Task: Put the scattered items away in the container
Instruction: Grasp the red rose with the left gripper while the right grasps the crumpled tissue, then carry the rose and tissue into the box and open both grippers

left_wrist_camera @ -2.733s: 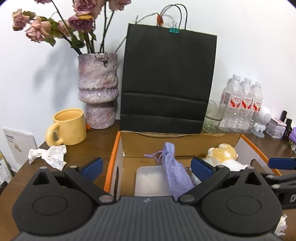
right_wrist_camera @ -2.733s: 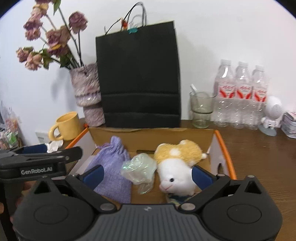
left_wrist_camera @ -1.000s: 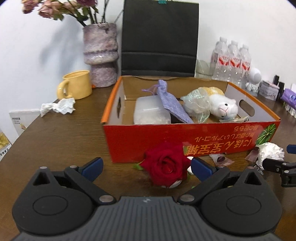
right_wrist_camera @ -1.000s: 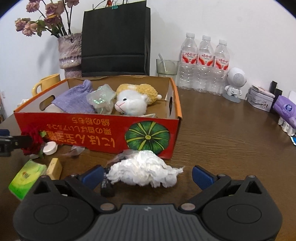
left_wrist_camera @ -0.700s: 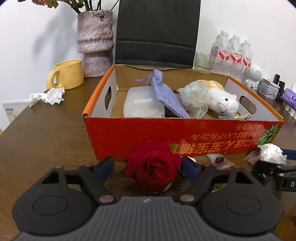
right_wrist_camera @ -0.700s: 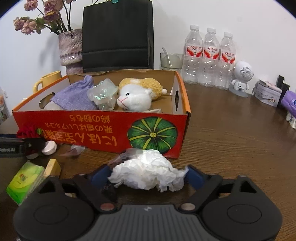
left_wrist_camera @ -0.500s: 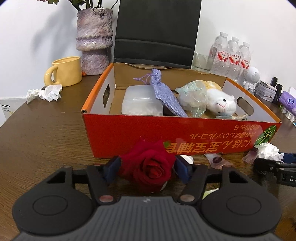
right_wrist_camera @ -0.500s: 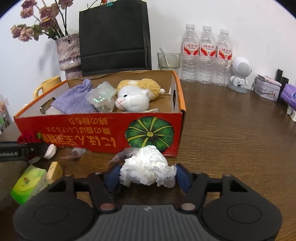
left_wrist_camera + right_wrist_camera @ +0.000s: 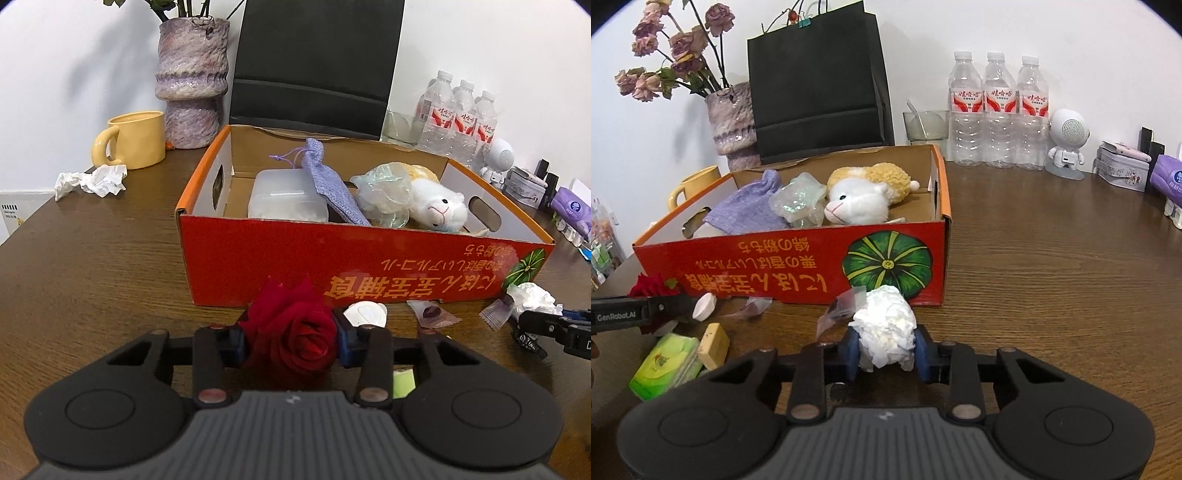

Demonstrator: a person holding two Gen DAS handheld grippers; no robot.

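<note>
At bottom centre, my left gripper (image 9: pixel 291 341) has gone from spread to closing on the rose (image 9: pixel 293 332); my right gripper (image 9: pixel 884 350) likewise squeezes the tissue wad (image 9: pixel 884 332). Beyond, mid-frame, the box (image 9: pixel 280 258) awaits both.

Black ribbed tongs (image 9: pixel 290 341) with blue pads (image 9: pixel 923 354), round pivots, "GenRobot.AI" lettering.
</note>
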